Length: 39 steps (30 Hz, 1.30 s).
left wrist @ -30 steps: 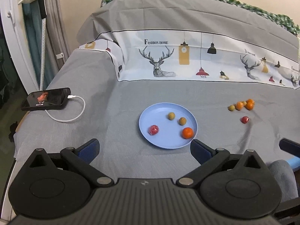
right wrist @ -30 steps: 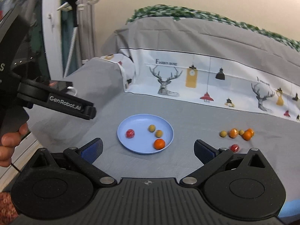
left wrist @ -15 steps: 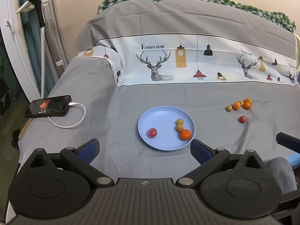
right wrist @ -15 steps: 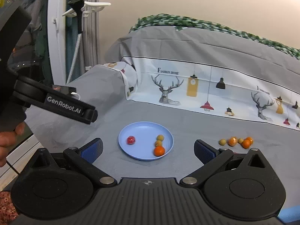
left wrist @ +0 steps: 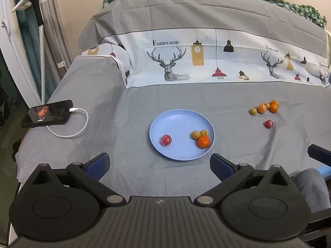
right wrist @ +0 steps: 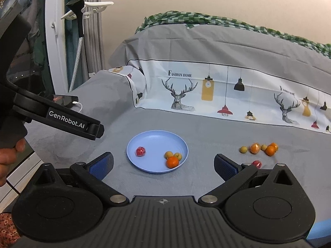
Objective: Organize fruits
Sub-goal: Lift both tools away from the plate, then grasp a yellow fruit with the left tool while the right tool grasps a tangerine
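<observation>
Here, from the left wrist, my left claw hangs spread and empty over the grey bed cover, near the blue plate, which holds a red fruit, two yellowish ones and an orange. From the right wrist, my right claw is likewise spread wide; loose fruits lie well right of the plate.

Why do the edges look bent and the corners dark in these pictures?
Fisheye lenses: in the left wrist view the patterned bedsheet band bows and the corners go black; the right wrist view curves the white door frame likewise. Soft, even light; the blue plate and its fruit stay sharp.
</observation>
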Tool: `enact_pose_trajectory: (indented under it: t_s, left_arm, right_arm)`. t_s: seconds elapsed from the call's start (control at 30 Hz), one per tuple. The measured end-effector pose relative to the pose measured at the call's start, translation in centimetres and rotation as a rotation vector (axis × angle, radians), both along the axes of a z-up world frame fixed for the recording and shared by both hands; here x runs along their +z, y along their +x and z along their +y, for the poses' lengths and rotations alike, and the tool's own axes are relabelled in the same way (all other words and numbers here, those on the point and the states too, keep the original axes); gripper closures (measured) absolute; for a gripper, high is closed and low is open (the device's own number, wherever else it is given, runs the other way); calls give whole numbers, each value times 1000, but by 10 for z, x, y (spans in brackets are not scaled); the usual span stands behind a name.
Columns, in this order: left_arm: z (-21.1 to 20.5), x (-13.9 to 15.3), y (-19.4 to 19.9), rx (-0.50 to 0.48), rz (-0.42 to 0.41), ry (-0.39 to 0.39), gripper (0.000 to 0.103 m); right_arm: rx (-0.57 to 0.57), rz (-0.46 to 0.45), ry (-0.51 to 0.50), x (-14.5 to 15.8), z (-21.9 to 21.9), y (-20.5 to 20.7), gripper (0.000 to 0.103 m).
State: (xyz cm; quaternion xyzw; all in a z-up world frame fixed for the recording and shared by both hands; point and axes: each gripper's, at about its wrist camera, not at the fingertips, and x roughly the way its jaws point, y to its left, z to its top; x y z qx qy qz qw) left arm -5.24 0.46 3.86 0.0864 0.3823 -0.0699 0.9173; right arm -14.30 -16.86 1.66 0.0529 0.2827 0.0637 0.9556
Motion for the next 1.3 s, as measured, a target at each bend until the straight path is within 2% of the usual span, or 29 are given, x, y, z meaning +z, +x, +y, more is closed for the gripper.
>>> enact_pose_trajectory:
  t_s: [0.23,0.4,0.57,0.83,1.03,1.13,1.2,1.3]
  left_arm:
    - [-4,-12,15,11,42,23,0]
    - [-15,-24,35,8,86,47,0]
    - [-44,-38,62,-27,121,55,0]
    - [-140,-79,140,-166,98,39,0]
    - [-225,-142,210,-288,133,38,0]
    - [-263,-174,240,-337,170,49,0]
    - [-285,-195,256,-360,191,54,0]
    - [-310,-217,271,-411,200,59,0]
  right_arm:
    - [-17,8,26,-11,-5,11,1]
    - [-120,62,74,-35,-31,31,1]
    - [-261,95,66,-62,-77,54,1]
    - [-528,117,4,-114,-194,111,1]
    - [-565,160,-24,-175,-259,170,1]
    - [-571,207,1,-209,-285,201,1]
    - [-550,216,13,-223,-294,221,1]
    - [-498,210,-21,-242,-301,248,1]
